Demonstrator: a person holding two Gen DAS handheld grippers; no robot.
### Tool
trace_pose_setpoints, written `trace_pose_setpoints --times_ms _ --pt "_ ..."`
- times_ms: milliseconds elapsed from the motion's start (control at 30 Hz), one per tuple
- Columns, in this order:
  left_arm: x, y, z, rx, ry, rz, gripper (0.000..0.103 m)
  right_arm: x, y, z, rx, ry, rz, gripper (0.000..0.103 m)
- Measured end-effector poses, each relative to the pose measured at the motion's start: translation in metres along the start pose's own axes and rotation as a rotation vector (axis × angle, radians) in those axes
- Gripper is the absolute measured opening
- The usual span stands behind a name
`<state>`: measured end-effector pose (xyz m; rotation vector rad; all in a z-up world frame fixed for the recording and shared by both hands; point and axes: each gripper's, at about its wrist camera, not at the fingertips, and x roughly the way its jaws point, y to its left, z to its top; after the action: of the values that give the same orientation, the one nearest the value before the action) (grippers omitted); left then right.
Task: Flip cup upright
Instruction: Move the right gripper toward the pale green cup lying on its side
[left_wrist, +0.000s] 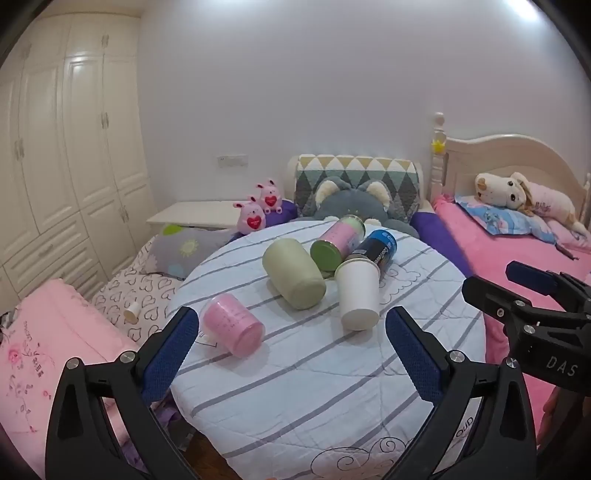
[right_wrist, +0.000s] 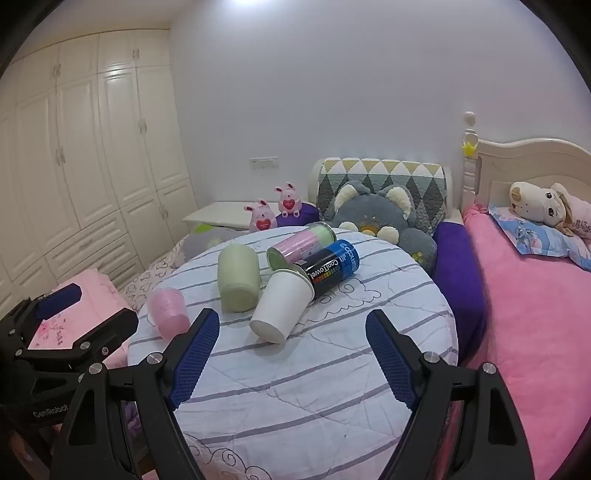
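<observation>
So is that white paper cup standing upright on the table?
No, the white paper cup lies tipped on its side on the striped round table, leaning against the black-and-blue can.

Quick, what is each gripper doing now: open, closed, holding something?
Left gripper: open, holding nothing, above the table.
Right gripper: open, holding nothing, facing the white cup.

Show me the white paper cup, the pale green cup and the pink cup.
white paper cup (right_wrist: 282, 308), right wrist view, on its side wall.
pale green cup (left_wrist: 295, 271), left wrist view, on its side wall.
pink cup (left_wrist: 231, 324), left wrist view, on its side wall.
</observation>
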<state>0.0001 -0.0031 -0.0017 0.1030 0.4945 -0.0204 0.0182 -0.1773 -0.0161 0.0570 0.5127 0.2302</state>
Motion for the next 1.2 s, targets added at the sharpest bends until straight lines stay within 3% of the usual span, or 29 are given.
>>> trace_pose_setpoints --times_ms 367,600,900,1000,1100,1200 --pt "0.006 0.008 -0.002 -0.035 0.009 -0.007 0.102 -0.005 0.007 0.004 -0.004 -0.075 0.043 0.083" --pt "0.023 0.013 -0.001 -0.034 0.031 -0.011 0.102 0.005 0.004 0.009 0.047 -0.052 0.037 0.083" --pt "0.035 0.018 -0.001 -0.04 0.057 -0.021 0.102 0.005 -0.004 0.011 0.094 -0.081 0.116 0.083" --pt "0.04 0.02 -0.002 -0.041 0.064 -0.022 0.102 0.016 -0.001 0.01 0.076 -0.04 0.07 0.083" --pt "0.043 0.023 -0.001 -0.045 0.072 -0.022 0.102 0.022 0.006 0.009 0.031 -0.017 -0.052 0.083" --pt "0.047 0.028 -0.002 -0.055 0.082 -0.023 0.102 0.022 0.005 0.008 0.038 -0.008 -0.037 0.083"
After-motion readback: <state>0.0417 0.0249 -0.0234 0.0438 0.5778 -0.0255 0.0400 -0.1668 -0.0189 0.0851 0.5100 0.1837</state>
